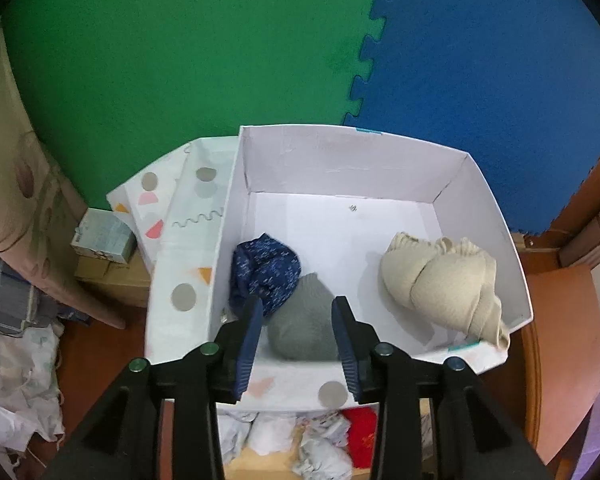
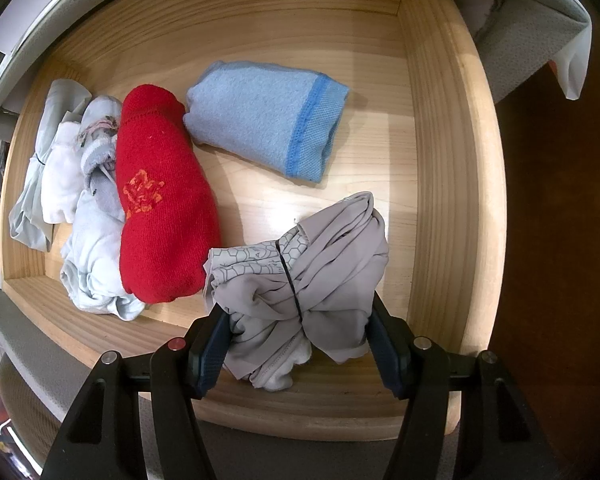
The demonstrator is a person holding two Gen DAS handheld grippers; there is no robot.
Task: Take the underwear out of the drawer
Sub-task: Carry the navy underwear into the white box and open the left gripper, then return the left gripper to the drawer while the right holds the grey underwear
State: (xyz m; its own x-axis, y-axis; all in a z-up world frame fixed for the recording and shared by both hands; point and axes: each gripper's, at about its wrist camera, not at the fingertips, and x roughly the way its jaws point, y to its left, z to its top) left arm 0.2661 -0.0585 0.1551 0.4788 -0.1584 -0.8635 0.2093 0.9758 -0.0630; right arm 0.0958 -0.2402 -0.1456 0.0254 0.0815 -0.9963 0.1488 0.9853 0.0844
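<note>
The left gripper (image 1: pixel 300 334) hangs over a white box (image 1: pixel 496 216), jaws parted, a grey roll (image 1: pixel 304 320) lying loose between them; a navy roll (image 1: pixel 266 270) sits at its 10 o'clock, a beige bundle (image 1: pixel 440 284) at 3 o'clock. In the wooden drawer (image 2: pixel 440 160), the right gripper (image 2: pixel 300 340) clenches grey underwear (image 2: pixel 308 280), with a red roll (image 2: pixel 160 204) at 9 o'clock and a blue fold (image 2: pixel 260 120) at 12.

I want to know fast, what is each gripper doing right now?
Left gripper: open, fingers apart over the grey bundle in the white box, not squeezing it.
Right gripper: shut on the grey underwear in the wooden drawer.
</note>
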